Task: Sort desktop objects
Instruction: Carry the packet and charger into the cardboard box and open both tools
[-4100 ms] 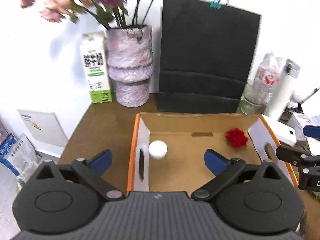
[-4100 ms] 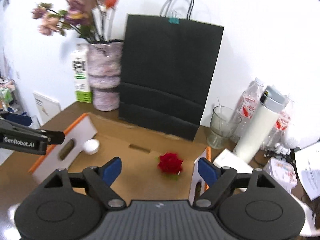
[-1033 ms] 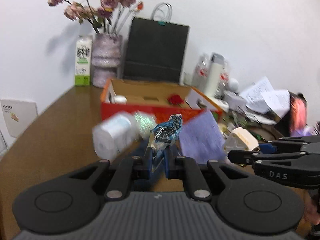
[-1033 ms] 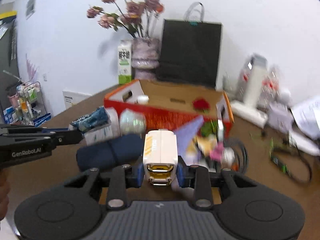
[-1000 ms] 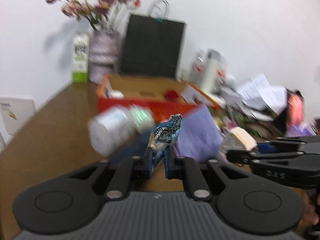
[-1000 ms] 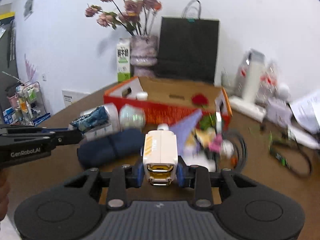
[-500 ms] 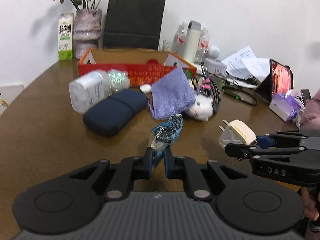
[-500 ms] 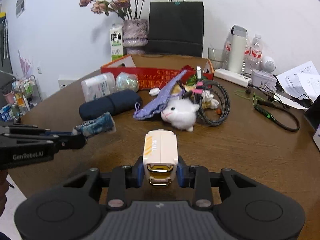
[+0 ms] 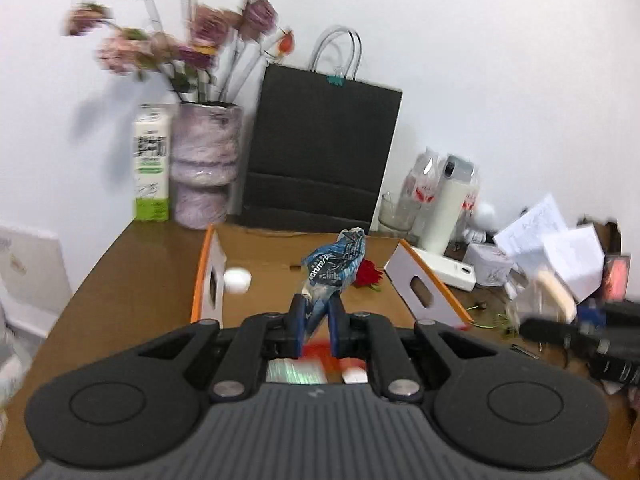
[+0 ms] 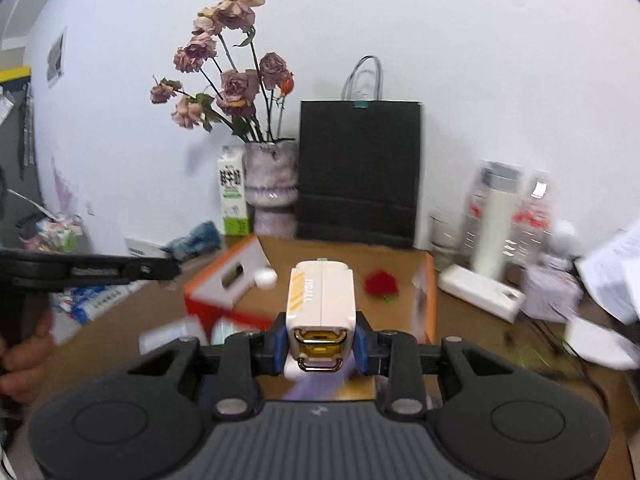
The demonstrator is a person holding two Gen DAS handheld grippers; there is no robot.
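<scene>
Left wrist view: the left gripper (image 9: pixel 316 312) is closed on a blue packet (image 9: pixel 335 267), which stands up over the box (image 9: pixel 256 256) just ahead. On the right, the right gripper (image 10: pixel 320 340) clamps a white charger (image 10: pixel 322 292), long axis pointing forward at the box (image 10: pixel 344 256). Both seem equally near.

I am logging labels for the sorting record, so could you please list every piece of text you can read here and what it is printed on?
Cream plug adapter in the right claw: orange print, too blurred to read.
Crumpled blue snack wrapper in the left claw: white lettering, creased and unreadable.
White-and-green milk carton: dark characters, too small to read.
Clear plastic bottles: red labels, blurred.
Nothing reads cleanly.
</scene>
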